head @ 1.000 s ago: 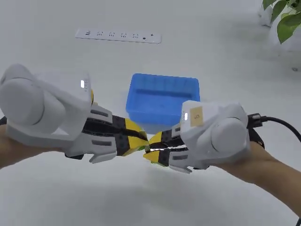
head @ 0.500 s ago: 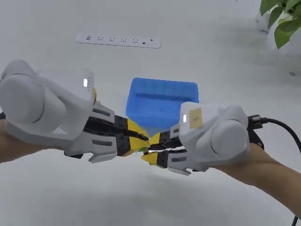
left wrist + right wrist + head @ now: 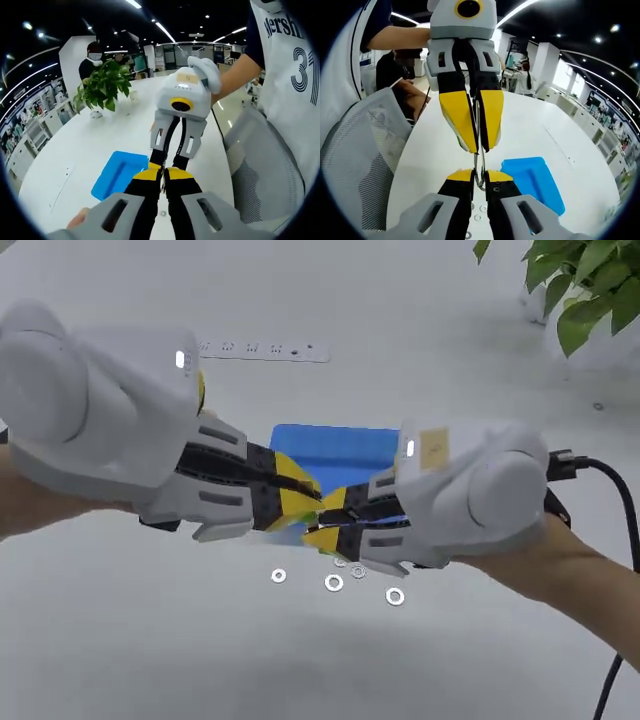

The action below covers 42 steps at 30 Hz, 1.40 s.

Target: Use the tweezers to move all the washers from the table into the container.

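Slim metal tweezers (image 3: 478,150) are held between both grippers above the white table. My left gripper (image 3: 303,505) comes in from the left, shut on the tweezers. My right gripper (image 3: 333,523) meets it tip to tip from the right, shut on the tweezers' looped end. Several small steel washers (image 3: 334,583) lie on the table just below and in front of the tips. The blue rectangular container (image 3: 335,443) stands right behind the grippers, partly hidden by them. In the left gripper view the container (image 3: 117,172) lies left of my jaws, with a washer (image 3: 162,213) near their base.
A white power strip (image 3: 262,348) lies at the back of the table. A potted plant (image 3: 585,290) stands at the far right. A black cable (image 3: 612,540) trails from the right gripper. A mesh office chair (image 3: 260,165) stands beside the table.
Both grippers have lifted together with the tweezers, still tip to tip. The washers beneath them have come into sight. The head camera has tilted, shifting the whole scene.
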### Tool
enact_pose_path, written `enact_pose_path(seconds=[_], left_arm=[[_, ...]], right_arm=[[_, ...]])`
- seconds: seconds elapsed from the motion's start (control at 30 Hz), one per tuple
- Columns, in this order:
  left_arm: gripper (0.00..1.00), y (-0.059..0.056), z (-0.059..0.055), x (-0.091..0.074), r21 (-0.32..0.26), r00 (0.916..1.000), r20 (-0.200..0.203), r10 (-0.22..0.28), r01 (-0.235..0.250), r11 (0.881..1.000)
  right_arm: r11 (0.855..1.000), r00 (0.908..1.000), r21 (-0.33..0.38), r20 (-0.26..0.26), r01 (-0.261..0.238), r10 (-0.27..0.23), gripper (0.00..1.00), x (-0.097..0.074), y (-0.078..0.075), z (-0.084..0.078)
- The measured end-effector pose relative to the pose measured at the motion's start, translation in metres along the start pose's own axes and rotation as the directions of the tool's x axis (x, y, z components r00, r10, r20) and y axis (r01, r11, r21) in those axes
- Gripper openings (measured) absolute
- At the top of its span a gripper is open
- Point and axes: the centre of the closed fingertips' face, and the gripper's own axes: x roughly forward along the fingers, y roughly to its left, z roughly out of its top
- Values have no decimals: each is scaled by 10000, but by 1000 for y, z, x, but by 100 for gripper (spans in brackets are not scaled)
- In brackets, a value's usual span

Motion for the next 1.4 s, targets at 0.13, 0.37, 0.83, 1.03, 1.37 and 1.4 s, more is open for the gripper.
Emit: enact_pose_path(seconds=[0.13,0.37,0.83,1.03,1.37,1.4], left_arm=[[8,7,11,-1,237,9999,134,5,-8,9997],[8,24,23,-4,401,9991,415,105,-122,9991],[8,78,22,5,479,9969,645,453,-485,9977],[8,89,4,21,75,9979,541,357,-362,9993],[8,98,-35,54,-585,10000,-2,28,-28,9983],[8,97,-38,57,-634,10000,-38,-6,4,9980]], right_arm=[[9997,9998,-117,-8,205,-205,9,-5,-10,7],[9977,9989,-506,-82,450,-455,9,-11,-32,16],[9945,9982,-887,-179,549,-567,9,-4,-82,16],[9979,9989,-555,-316,324,-342,10,10,-91,-4],[9991,9962,-214,-798,-378,359,10,37,-92,-48],[9991,9956,-153,-850,-406,391,10,40,-93,-53]])
